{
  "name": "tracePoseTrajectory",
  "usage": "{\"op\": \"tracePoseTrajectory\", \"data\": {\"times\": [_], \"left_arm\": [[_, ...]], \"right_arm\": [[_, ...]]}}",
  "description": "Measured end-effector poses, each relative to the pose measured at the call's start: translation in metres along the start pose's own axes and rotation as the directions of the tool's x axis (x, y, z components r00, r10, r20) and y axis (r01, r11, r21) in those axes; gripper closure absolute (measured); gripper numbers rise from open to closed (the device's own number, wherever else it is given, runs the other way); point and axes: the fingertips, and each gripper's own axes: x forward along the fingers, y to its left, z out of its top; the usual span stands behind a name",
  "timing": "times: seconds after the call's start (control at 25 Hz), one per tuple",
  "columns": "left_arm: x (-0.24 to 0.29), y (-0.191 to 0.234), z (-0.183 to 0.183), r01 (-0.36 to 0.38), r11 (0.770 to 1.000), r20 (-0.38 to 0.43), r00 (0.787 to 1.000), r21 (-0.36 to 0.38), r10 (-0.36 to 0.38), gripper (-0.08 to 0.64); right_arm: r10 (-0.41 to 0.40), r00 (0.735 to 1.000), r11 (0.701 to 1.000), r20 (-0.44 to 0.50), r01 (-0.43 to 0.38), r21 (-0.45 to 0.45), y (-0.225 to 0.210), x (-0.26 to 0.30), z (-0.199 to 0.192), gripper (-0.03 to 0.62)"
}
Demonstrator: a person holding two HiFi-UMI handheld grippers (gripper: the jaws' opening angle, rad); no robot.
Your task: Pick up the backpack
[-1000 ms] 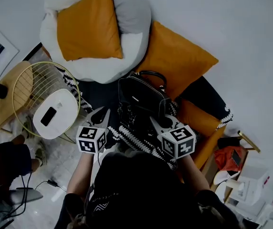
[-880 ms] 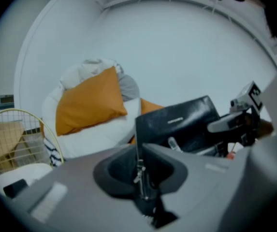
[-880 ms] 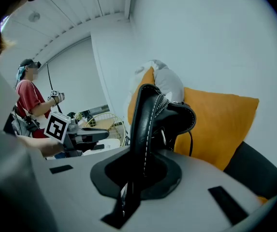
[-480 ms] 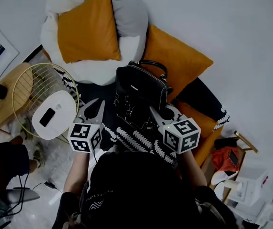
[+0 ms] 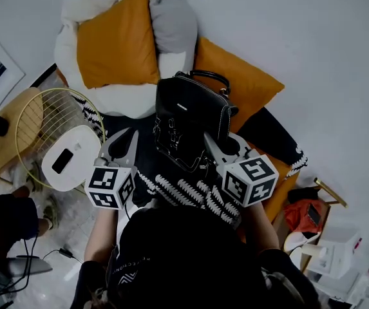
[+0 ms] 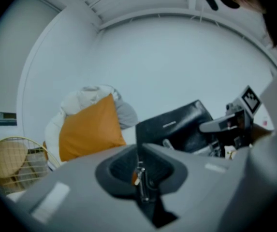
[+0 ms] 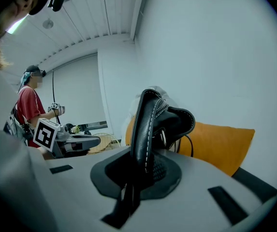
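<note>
The black leather backpack (image 5: 187, 118) hangs between my two grippers above the sofa seat, its top handle toward the orange cushion. My left gripper (image 5: 131, 138) is at the bag's left side. In the left gripper view its jaws (image 6: 139, 170) are shut on a thin strap with a small metal buckle, and the backpack (image 6: 177, 127) shows beyond them. My right gripper (image 5: 208, 140) is at the bag's right side. In the right gripper view it (image 7: 138, 173) is shut on a thick stitched leather edge of the backpack (image 7: 150, 124).
Orange cushions (image 5: 116, 40) (image 5: 236, 76) and a white and grey cushion (image 5: 171, 18) lie behind the bag. A yellow wire side table (image 5: 36, 118) holds a white object (image 5: 71, 156). A black-and-white patterned throw (image 5: 190, 192) lies below. Another person (image 7: 29, 112) stands far off.
Both grippers have risen together and the backpack has come up with them, now higher against the orange cushion than in the earlier frames.
</note>
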Motion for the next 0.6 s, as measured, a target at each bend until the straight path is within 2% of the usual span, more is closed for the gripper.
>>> {"op": "tracePoseTrajectory", "data": {"times": [0.36, 0.6], "left_arm": [[-0.006, -0.004, 0.03, -0.02, 0.999, 0.044, 0.999, 0.026, 0.018, 0.523], [-0.007, 0.001, 0.033, -0.038, 0.999, 0.051, 0.998, 0.007, 0.038, 0.523]], "right_arm": [[-0.015, 0.996, 1.0, 0.091, 0.015, 0.004, -0.003, -0.006, 0.027, 0.575], [-0.014, 0.991, 1.0, 0.136, 0.017, -0.021, 0.001, -0.01, 0.043, 0.575]]}}
